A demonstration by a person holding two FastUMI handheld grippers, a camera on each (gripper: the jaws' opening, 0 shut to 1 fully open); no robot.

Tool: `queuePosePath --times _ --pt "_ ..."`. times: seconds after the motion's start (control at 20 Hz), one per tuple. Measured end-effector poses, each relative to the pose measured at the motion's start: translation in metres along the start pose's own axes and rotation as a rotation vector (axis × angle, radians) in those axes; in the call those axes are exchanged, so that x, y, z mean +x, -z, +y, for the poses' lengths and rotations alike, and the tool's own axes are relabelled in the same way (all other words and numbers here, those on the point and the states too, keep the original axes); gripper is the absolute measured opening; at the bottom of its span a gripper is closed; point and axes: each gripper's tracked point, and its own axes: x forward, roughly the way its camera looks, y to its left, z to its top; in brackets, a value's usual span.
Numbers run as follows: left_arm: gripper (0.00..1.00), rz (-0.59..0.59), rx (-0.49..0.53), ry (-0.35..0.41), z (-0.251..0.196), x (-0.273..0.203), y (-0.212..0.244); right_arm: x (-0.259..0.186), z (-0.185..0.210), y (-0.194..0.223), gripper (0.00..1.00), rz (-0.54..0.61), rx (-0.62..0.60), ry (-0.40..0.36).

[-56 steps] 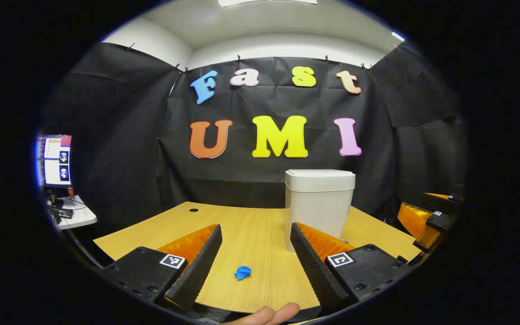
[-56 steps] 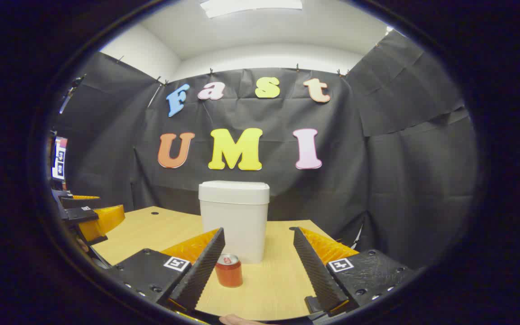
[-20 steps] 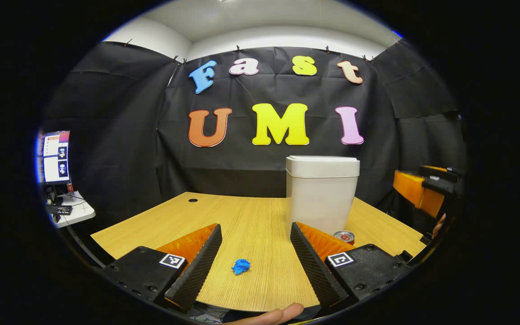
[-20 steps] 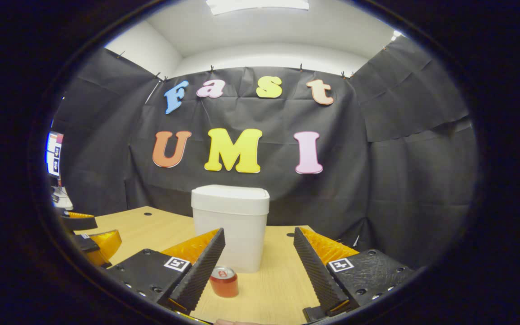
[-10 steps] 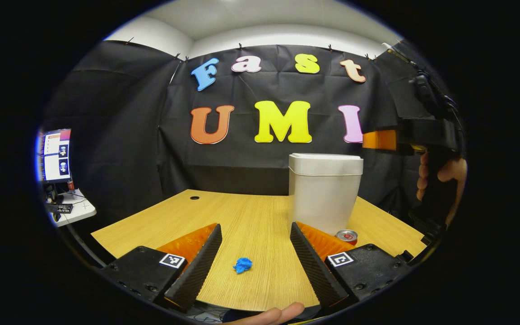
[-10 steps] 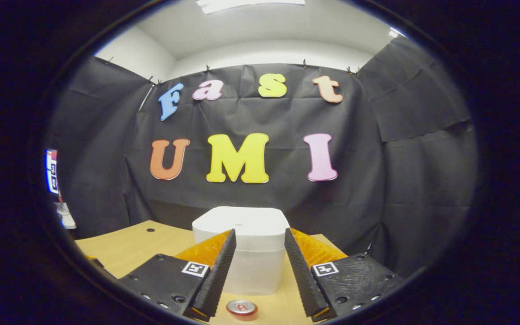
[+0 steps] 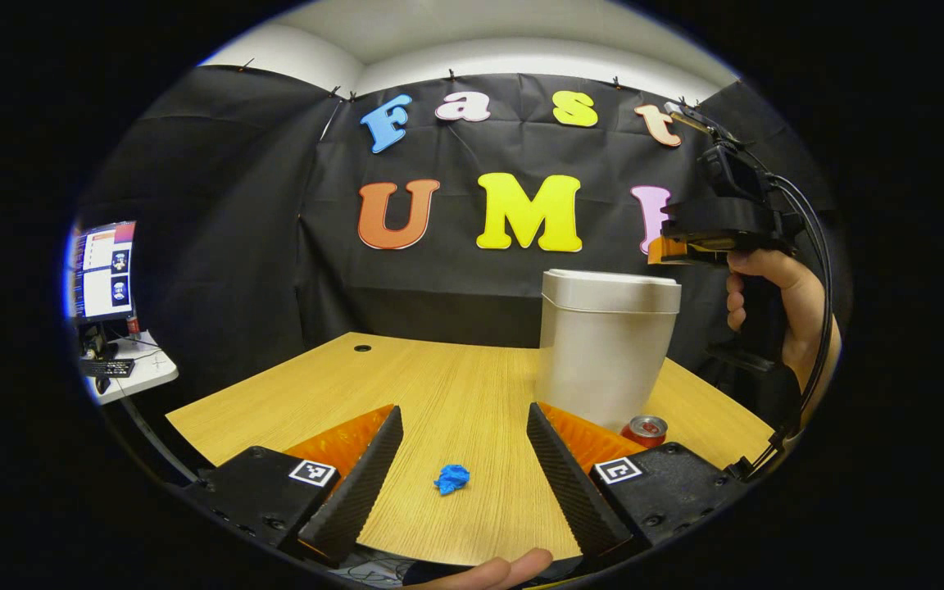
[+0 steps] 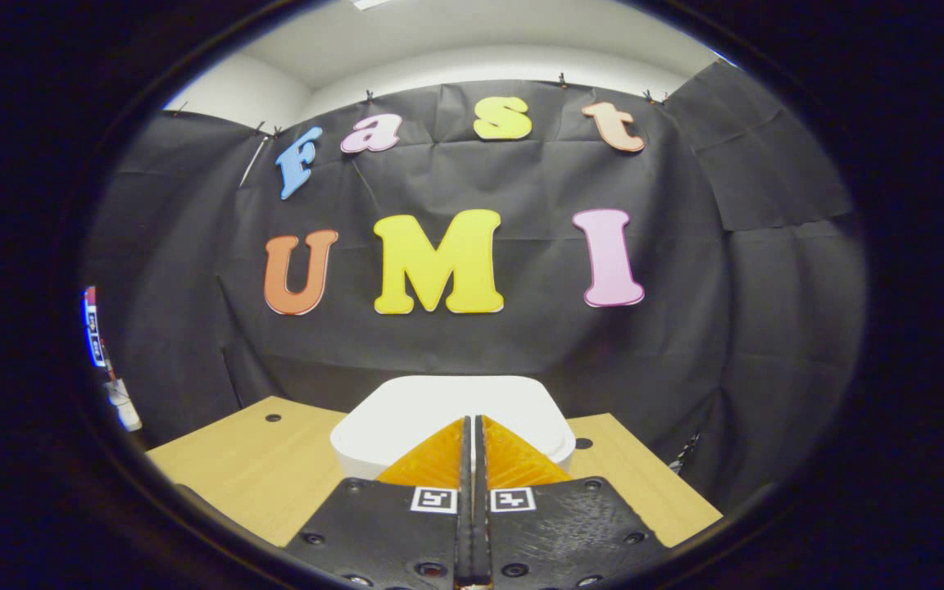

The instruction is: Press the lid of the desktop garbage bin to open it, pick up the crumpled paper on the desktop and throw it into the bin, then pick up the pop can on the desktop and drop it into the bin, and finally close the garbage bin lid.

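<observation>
A white desktop bin (image 7: 605, 348) stands on the wooden table (image 7: 439, 385) with its lid (image 7: 611, 292) down. In the right gripper view the lid (image 8: 406, 414) lies just below and ahead of my right gripper (image 8: 472, 426), whose fingers are pressed together with nothing between them. The left gripper view shows that right gripper (image 7: 659, 251) held by a hand (image 7: 775, 295) a little above the lid's right edge. A blue crumpled paper (image 7: 451, 478) lies on the table between the spread fingers of my open left gripper (image 7: 462, 422). A red pop can (image 7: 645, 430) stands by the bin's base.
A side desk with a monitor (image 7: 101, 270) stands beyond the table's left edge. Black cloth walls close the booth behind and to the right of the bin. A small round hole (image 7: 362, 348) marks the table's far left part.
My right gripper rose from table height to above the bin lid and closed its fingers fully. The left gripper stayed low and open, turning slightly left.
</observation>
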Motion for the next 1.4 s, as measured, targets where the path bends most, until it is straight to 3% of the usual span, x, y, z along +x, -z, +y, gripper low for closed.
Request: queuePosePath --times 0.3,0.35,0.65,0.95,1.1,1.2,1.25,1.4 --pt "0.99 0.008 0.005 0.008 -0.001 0.003 0.003 0.01 0.022 0.013 0.0 0.1 0.13 -0.103" --pt "0.99 0.009 0.007 0.009 0.0 0.003 0.003 0.011 0.021 0.027 0.0 0.152 0.108 -0.11" --pt "0.99 0.021 0.009 0.023 -0.003 0.003 0.006 0.011 0.022 0.03 0.01 0.163 -0.003 -0.106" --pt "0.99 0.019 0.025 0.033 -0.006 0.003 0.006 -0.013 0.025 0.0 0.0 -0.005 -0.115 -0.045" --pt "0.99 0.03 0.004 0.038 -0.005 0.006 0.01 -0.036 0.04 -0.001 0.0 -0.035 -0.108 -0.096" --pt "0.99 0.035 -0.002 0.05 -0.007 0.008 0.009 -0.041 0.046 0.004 0.28 -0.033 -0.104 -0.118" --pt "0.99 0.035 0.004 0.049 -0.006 0.009 0.009 -0.047 0.046 0.001 0.54 -0.048 -0.115 -0.116" --pt "0.99 0.036 0.01 0.049 -0.004 0.011 0.01 -0.061 0.047 0.005 0.83 -0.072 -0.147 -0.114"
